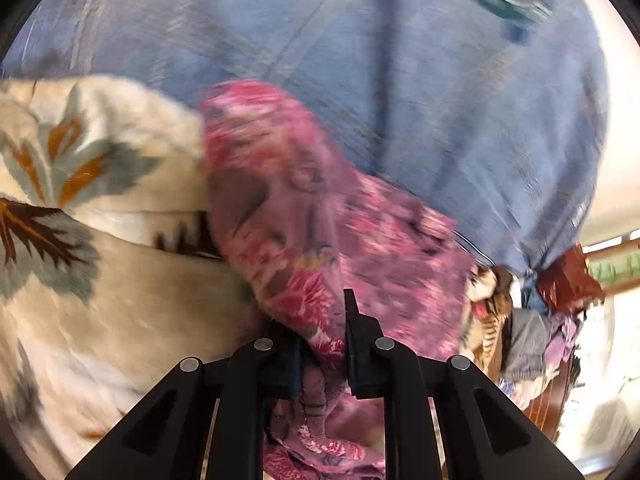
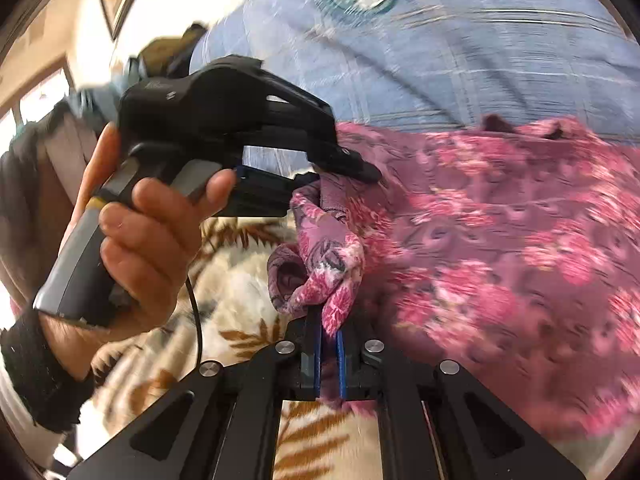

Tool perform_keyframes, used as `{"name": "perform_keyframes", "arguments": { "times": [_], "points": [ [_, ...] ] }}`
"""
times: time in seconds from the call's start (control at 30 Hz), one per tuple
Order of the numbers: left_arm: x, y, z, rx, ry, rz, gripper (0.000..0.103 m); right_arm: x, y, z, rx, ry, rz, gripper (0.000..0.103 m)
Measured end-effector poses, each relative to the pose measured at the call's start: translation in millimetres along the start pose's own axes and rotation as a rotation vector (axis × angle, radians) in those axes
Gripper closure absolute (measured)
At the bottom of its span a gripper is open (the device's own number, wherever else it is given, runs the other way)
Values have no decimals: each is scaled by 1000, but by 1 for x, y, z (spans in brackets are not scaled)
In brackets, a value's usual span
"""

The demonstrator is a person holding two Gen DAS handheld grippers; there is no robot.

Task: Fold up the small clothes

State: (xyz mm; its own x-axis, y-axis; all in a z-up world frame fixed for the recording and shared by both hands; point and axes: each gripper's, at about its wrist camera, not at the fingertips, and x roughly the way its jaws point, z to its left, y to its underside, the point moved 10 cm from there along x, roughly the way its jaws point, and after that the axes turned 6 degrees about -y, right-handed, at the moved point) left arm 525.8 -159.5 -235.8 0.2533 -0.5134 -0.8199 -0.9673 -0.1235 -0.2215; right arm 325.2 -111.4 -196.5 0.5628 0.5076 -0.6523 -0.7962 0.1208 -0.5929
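Both jaws are clamped on the same pink floral garment [image 2: 500, 240]. On the right gripper [image 2: 329, 344] the blue pads are pinched on a bunched fold of the cloth, which balloons up just past the fingertips. On the left gripper [image 1: 324, 344] a strip of the fabric runs down between the two black fingers, which are drawn in against it; from the right wrist view that same left gripper, held in the person's hand [image 2: 148, 248], bites the garment's edge just beside the right gripper's hold.

Most of the garment trails off across a blue sheet [image 1: 400, 80], with part of it draped over a cream blanket [image 1: 100, 280] printed with brown and grey leaves. A heap of other clothes [image 1: 528, 320] lies off at the far edge in the left wrist view. Both pictures are smeared, so finer detail of the cloth's shape cannot be made out.

As a judgement, this is the start of a fold: the piece is gripped at two close points along one edge and lifted, not yet spread. Next the two holds would need to draw apart to pull that edge taut, so the cloth hangs or lies flat before it is doubled over onto the sheet. With holds this close, slack between them could stay bunched
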Motion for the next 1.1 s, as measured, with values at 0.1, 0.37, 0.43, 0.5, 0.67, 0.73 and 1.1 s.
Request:
{"name": "perform_keyframes", "arguments": {
  "times": [0.1,0.37,0.43,0.5,0.67,0.73,1.1],
  "points": [
    [-6,14,-39,40,-6,-17,88,-39,-2,-14,76,-37,-61,98],
    [64,41,-140,174,-124,24,87,-117,-5,-113,326,-88,-239,98],
    [95,39,-155,189,-185,52,85,-122,-3,-143,405,-77,-244,98],
    [124,38,-161,197,-273,72,83,-128,-1,-162,459,-60,-239,97],
    [163,48,-163,242,-431,155,78,-135,11,-200,580,-28,-197,88],
    [156,49,-171,257,-412,166,77,-136,16,-206,612,-28,-177,78],
    [98,28,-204,241,-345,118,45,-121,5,-207,600,-26,-191,53]
  ]
}}
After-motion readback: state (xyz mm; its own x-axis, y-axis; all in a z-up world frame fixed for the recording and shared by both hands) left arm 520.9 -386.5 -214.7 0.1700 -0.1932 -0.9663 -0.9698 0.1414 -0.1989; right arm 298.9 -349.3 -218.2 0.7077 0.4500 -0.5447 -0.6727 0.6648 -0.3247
